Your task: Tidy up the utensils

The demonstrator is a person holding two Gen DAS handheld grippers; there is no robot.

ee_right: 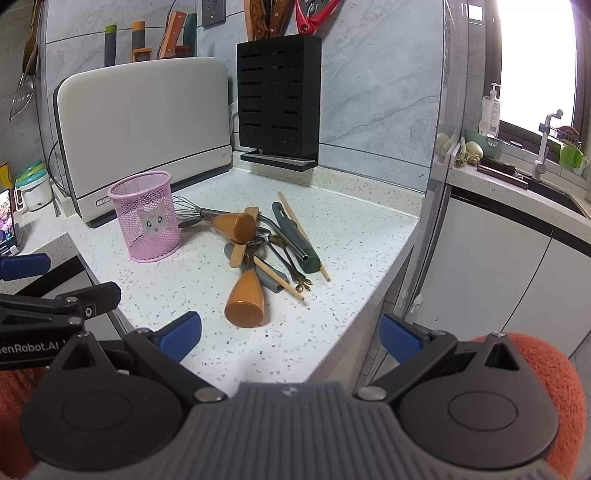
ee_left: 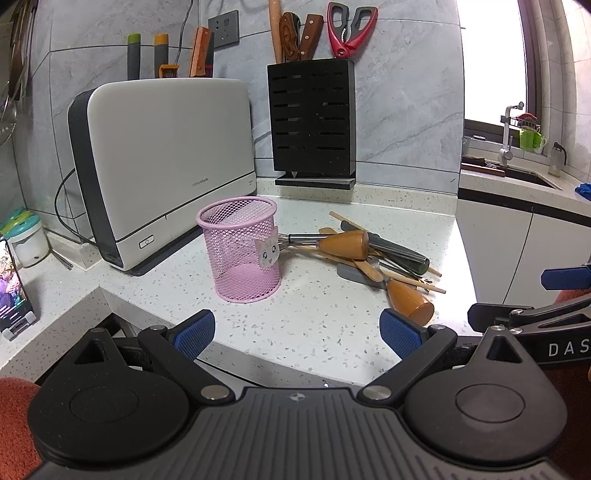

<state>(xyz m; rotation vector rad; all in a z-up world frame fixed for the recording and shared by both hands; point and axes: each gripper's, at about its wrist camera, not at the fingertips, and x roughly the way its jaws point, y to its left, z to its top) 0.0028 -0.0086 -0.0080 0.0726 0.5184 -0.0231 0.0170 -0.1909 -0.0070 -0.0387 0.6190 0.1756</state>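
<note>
Far left, at the edge of the speckled white surface (ee_right: 351, 236), we note a small lidded jar (ee_right: 33, 188) and a propped phone (ee_left: 13, 280).

Next, a white appliance (ee_left: 166, 155) stands against the grey tiled wall, with knife handles showing behind its top.

The pink mesh cup (ee_right: 146, 216) stands upright on the surface just in front of the appliance. We see nothing inside it; a cat-face sticker is on its side.

Right of the cup lies the utensil pile (ee_right: 266, 251), loose on the surface. A whisk (ee_right: 192, 208) has its wires just beside the cup, and we cannot tell whether they touch. Its wooden handle (ee_right: 234, 225) points away from the cup. A second wooden handle (ee_right: 245, 299) lies nearest the front edge. Crossed over these are chopsticks (ee_right: 303, 236), a dark green-handled tool (ee_right: 299, 240), a grey-handled piece (ee_right: 271, 282) and metal spoons, tangled together.

Behind the pile, a black slotted knife block (ee_left: 312, 118) stands at the wall, with red-handled scissors (ee_left: 351, 29) in its top.

Left hand-held gripper (ee_left: 297, 332): fingers spread wide, released, grasping nothing, hovering over the front edge and facing cup and pile.

Right hand-held gripper (ee_right: 290, 334): likewise spread and empty, at the front corner, with the near wooden handle just ahead.

Far right: sink and faucet (ee_right: 543, 147) under a bright window.
</note>
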